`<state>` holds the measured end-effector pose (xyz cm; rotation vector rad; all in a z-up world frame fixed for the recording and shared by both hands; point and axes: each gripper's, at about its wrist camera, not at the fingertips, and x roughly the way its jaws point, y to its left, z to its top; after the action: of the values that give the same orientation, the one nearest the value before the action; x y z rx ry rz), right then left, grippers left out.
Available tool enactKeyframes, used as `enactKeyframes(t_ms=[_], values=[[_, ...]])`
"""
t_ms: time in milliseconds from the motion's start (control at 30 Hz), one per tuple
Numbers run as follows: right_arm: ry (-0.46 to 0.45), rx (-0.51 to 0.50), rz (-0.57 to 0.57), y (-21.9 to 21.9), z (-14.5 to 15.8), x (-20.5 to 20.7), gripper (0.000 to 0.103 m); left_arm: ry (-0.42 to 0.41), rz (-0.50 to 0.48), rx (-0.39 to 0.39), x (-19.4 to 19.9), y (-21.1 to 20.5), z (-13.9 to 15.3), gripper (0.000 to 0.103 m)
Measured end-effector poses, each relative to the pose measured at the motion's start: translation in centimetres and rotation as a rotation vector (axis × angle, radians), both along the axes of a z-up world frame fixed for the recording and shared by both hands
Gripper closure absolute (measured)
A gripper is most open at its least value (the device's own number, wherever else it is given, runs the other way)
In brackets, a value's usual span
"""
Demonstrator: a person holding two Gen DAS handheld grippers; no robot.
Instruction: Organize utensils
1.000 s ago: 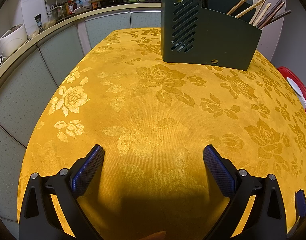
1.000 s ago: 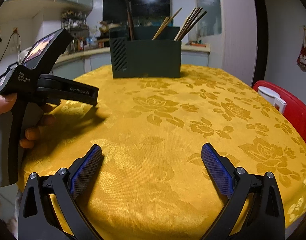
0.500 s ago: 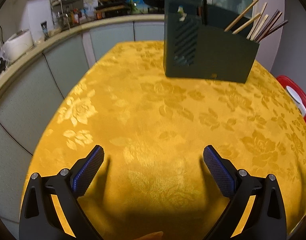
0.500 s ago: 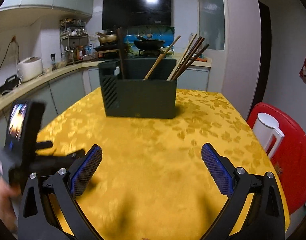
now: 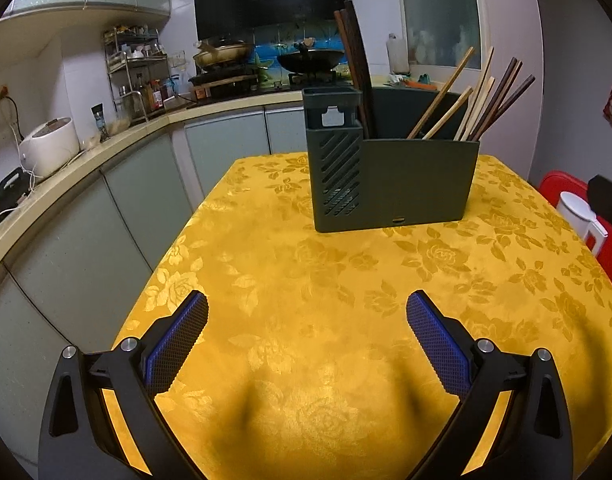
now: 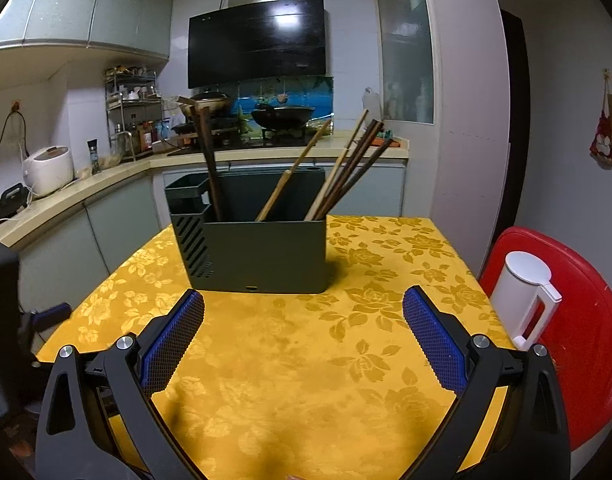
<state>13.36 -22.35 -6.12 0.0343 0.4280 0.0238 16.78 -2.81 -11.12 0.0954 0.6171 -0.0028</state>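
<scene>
Both grippers are hovering over the tabletop (image 5: 306,280), left gripper (image 5: 306,344) and right gripper (image 6: 303,340) each with jaws spread wide, carrying nothing. Chopsticks (image 6: 346,168) are leaning in the dark green holder (image 6: 261,256) at the far end, dark sticks (image 5: 356,68) standing in its taller section. Best approach, I'd say: closing in level, picking one stick near its top, steadying the holder against tipping.

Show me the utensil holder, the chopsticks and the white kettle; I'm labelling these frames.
utensil holder (image 6: 265,256): right wrist view, middle of its front wall.
chopsticks (image 6: 346,172): right wrist view, on the shafts of the dark bundle above the holder.
white kettle (image 6: 520,292): right wrist view, on its body below the lid.
</scene>
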Motion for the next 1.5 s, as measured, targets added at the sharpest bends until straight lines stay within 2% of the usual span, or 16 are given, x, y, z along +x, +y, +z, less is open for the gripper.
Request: enactKeyframes(t_ms=[133,300,833,933,1100,1200,1333,1500], values=[[0.017,0.008,0.007,0.0,-0.2,0.1,0.007,0.01,0.007,-0.057,-0.1,0.3,0.8,0.007],[0.023,0.012,0.011,0.1,-0.3,0.0,0.007,-0.022,0.03,-0.018,-0.7,0.3,1.5,0.007],[0.068,0.027,0.019,0.4,-0.9,0.3,0.007,-0.056,0.027,-0.03,-1.0,1.4,3.0,0.007],[0.069,0.03,0.029,0.5,-0.7,0.1,0.007,-0.056,0.027,-0.062,-1.1,1.5,4.0,0.007],[0.073,0.04,0.038,0.5,-0.2,-0.2,0.007,-0.078,0.002,-0.038,-1.9,0.8,5.1,0.007],[0.077,0.035,0.043,0.7,-0.2,-0.2,0.007,-0.082,0.002,-0.069,-2.3,1.1,5.1,0.007],[0.087,0.027,0.048,0.9,-0.4,-0.1,0.007,-0.093,0.012,-0.035,-2.3,1.1,5.0,0.007],[0.093,0.029,0.046,0.9,-0.5,0.0,0.007,-0.073,0.019,-0.054,-2.0,1.6,4.8,0.007]])
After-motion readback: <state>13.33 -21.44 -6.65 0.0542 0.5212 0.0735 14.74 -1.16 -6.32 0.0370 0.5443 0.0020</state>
